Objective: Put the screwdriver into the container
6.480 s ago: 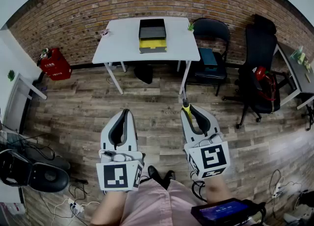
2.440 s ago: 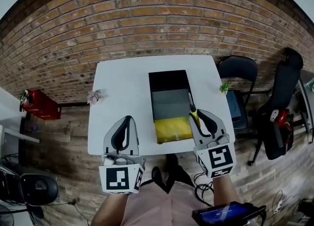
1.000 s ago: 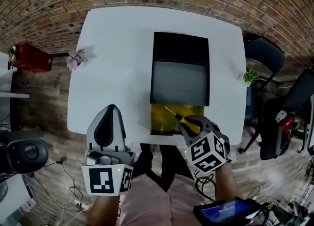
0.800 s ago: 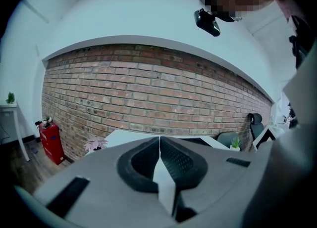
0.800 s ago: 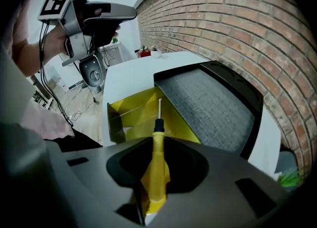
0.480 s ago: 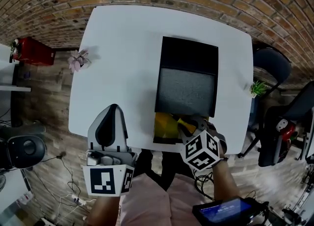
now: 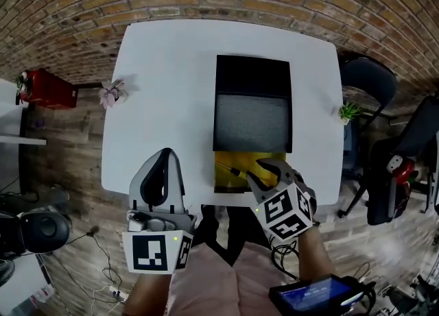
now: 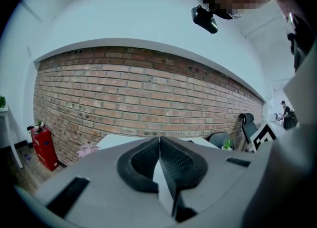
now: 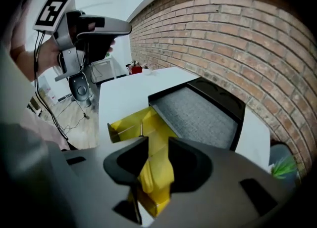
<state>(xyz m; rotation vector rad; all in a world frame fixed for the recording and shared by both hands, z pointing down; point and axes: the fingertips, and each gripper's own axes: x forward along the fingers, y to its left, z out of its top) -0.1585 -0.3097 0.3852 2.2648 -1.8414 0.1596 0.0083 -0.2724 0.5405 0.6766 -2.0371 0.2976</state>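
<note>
A screwdriver (image 7: 241, 170) with a yellow handle (image 9: 147, 181) and thin dark shaft (image 9: 140, 129) hangs over the yellow container (image 7: 233, 179), the nearest box of a black, grey and yellow row on the white table (image 7: 164, 81). My right gripper (image 7: 266, 172) is above the container's near right corner. Its jaws are opening, and the handle still sits between them with a gap at the pads (image 9: 157, 142). The shaft points into the yellow container (image 9: 126, 125). My left gripper (image 7: 167, 155) hovers off the table's front edge, shut and empty (image 8: 159, 142).
A grey-lined tray (image 7: 252, 123) and a black box (image 7: 252, 76) lie behind the yellow one. A pink flower (image 7: 111, 92) and a small green plant (image 7: 348, 110) stand at the table's sides. Black chairs (image 7: 374, 81) are to the right, a red object (image 7: 42, 88) to the left.
The person walked up to the table. The right gripper brought the screwdriver over the yellow container, and its jaws have spread in the last half second. The left gripper stayed shut.
</note>
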